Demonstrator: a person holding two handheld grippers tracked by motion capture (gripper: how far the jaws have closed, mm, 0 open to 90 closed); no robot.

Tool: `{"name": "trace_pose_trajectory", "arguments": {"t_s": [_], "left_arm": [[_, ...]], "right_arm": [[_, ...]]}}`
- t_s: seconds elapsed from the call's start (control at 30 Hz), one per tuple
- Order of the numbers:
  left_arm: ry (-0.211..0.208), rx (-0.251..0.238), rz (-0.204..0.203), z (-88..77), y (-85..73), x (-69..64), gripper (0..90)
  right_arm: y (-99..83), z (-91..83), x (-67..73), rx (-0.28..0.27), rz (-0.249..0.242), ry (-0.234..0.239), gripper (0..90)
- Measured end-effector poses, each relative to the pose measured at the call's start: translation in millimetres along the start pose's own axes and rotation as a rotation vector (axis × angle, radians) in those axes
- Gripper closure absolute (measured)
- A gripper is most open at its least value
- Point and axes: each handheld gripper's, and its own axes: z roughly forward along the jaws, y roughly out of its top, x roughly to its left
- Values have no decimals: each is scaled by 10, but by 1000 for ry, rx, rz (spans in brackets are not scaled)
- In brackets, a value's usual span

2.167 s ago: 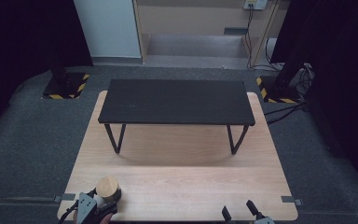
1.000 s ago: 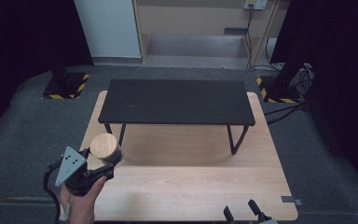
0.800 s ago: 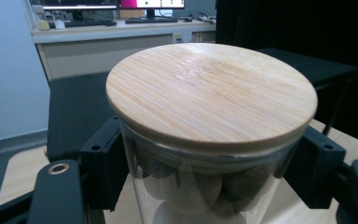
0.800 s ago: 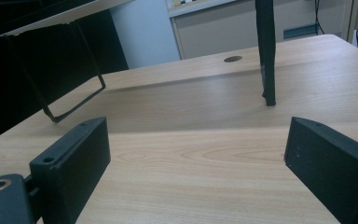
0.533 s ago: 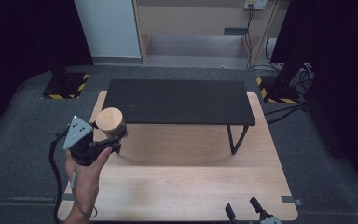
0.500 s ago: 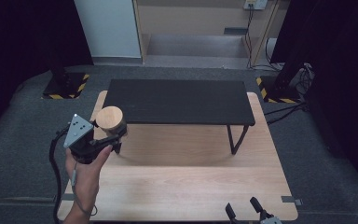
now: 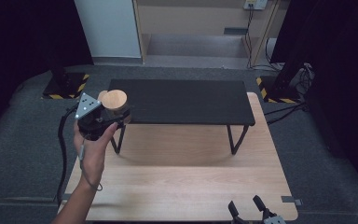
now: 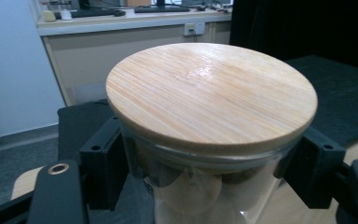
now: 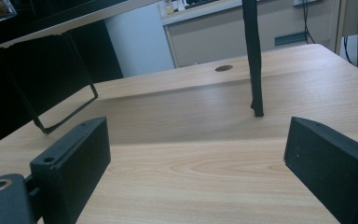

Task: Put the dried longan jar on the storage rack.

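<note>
A glass jar with a round bamboo lid (image 7: 113,100) (image 8: 212,95) hangs in the air at the left end of the black raised shelf (image 7: 182,101). My left gripper (image 7: 109,114) (image 8: 205,177) is shut on the jar's glass body just under the lid, one jaw on each side. Pale round pieces show through the glass. My right gripper (image 7: 248,208) (image 9: 198,158) rests low at the front right edge of the wooden table (image 7: 186,172), its jaws open with nothing between them.
The black shelf stands on thin metal legs (image 7: 235,138) (image 9: 253,56) over the far half of the table. Dark grey floor mat surrounds the table. A cabinet and white panel stand behind. Bare wood lies in front of the shelf.
My left gripper has carried the jar up and away from the front left of the table to the shelf's left end. The right gripper has stayed where it was.
</note>
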Motion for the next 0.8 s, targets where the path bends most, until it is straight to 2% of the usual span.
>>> {"name": "trace_pose_trajectory", "arguments": {"t_s": [0.13,0.27,0.47,0.8], "left_arm": [[14,-12,-6,108,12,41,243],[28,-17,9,210,62,46,243],[33,-6,13,352,115,61,243],[30,25,6,543,78,82,243]], "right_arm": [[-2,-16,-10,-1,5,-8,71],[-3,-23,-26,-2,5,-13,72],[-12,-32,-42,-4,8,-19,72],[-21,-59,-70,-1,12,-34,73]]}}
